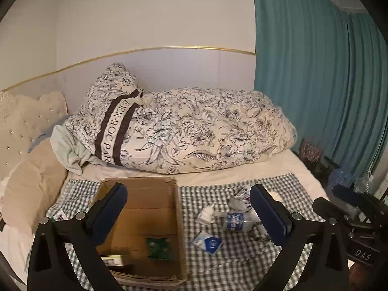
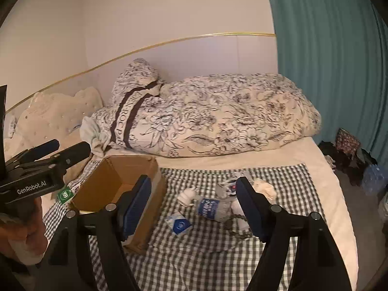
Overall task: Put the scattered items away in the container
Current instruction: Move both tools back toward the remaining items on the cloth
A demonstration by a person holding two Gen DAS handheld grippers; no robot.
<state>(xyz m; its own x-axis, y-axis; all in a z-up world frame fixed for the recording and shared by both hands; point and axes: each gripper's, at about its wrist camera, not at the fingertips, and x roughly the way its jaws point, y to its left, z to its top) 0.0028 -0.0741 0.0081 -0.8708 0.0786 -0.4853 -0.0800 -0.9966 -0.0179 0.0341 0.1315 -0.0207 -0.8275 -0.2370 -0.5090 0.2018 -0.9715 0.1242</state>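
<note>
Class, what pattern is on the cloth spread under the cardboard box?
A dark-and-white gingham check; the cloth shows best in the right wrist view.

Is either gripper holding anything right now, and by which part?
Nothing is held. The left gripper and right gripper are both open and empty above the bed.

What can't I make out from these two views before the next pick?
- Box contents: right wrist view shows only a bare inside wall; left wrist view shows a green packet, while the left tongs' arm covers part of a flat item.
- Items behind the bottle: the right tongs' finger hides part of the pile.
- Bottle label: too blurred to read.
- Floor clutter by the curtain: dark, unclear.
</note>
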